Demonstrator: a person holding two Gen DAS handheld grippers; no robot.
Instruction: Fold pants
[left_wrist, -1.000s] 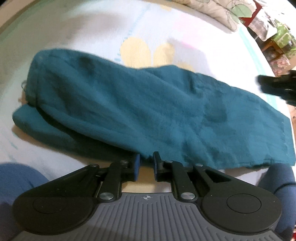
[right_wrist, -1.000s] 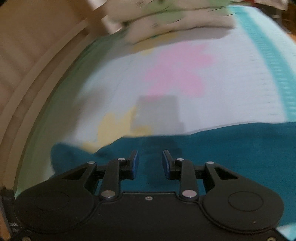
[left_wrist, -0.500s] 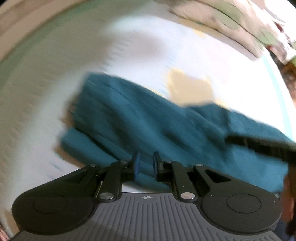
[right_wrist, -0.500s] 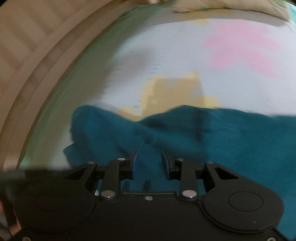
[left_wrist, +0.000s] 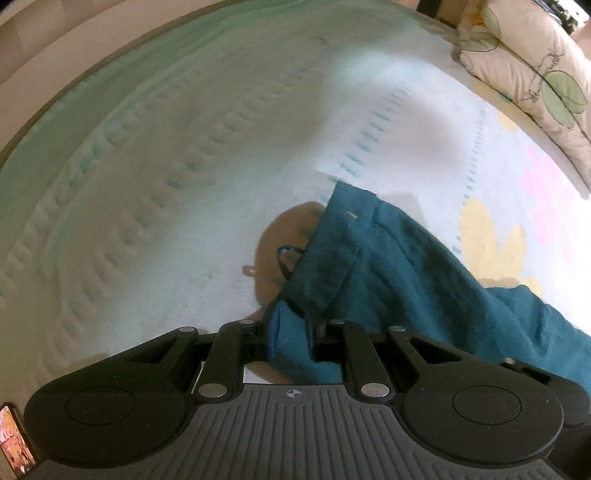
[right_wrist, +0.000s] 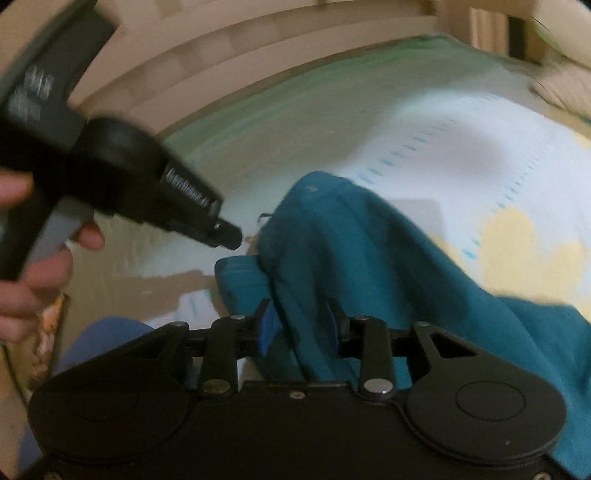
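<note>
Your left gripper (left_wrist: 291, 334) sits narrow over a teal flap of the pants (left_wrist: 388, 266), though I cannot tell whether it pinches. Your right gripper (right_wrist: 299, 328) stands half apart astride a ridge, gripping nothing. Close carelessly and you will likely catch one layer, skewing the fold. The pants, teal and rumpled, trail rightward from both grippers across the bed (left_wrist: 184, 184).

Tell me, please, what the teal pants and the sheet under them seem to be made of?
Pants: probably a soft woven cloth such as cotton or linen, matte; they drape in loose folds and show a stitched hem. Sheet: looks like quilted cotton, matte, with rows of small stitched dimples and printed flowers. The exact fibres cannot be told.
</note>
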